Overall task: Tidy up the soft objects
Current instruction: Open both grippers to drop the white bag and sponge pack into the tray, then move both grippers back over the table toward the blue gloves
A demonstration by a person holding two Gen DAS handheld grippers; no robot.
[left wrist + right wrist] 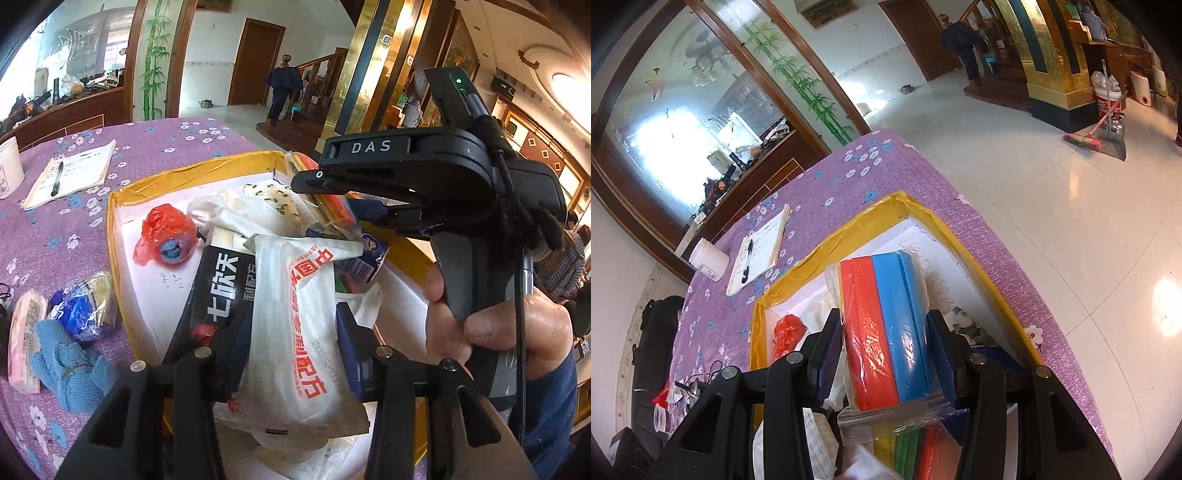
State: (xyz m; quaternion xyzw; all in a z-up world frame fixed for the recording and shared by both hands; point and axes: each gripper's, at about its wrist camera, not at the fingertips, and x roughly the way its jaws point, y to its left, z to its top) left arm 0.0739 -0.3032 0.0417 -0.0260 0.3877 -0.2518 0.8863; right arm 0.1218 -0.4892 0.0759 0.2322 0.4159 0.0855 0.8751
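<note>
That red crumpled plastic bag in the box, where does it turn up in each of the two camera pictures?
Left wrist view: the red bag lies left of centre, on the white floor of the box, near its far-left corner.
Right wrist view: the red bag is lower left, partly hidden behind the right gripper's left finger.
Shared landmark: the notepad with a pen, on the purple cloth beyond the box.
</note>
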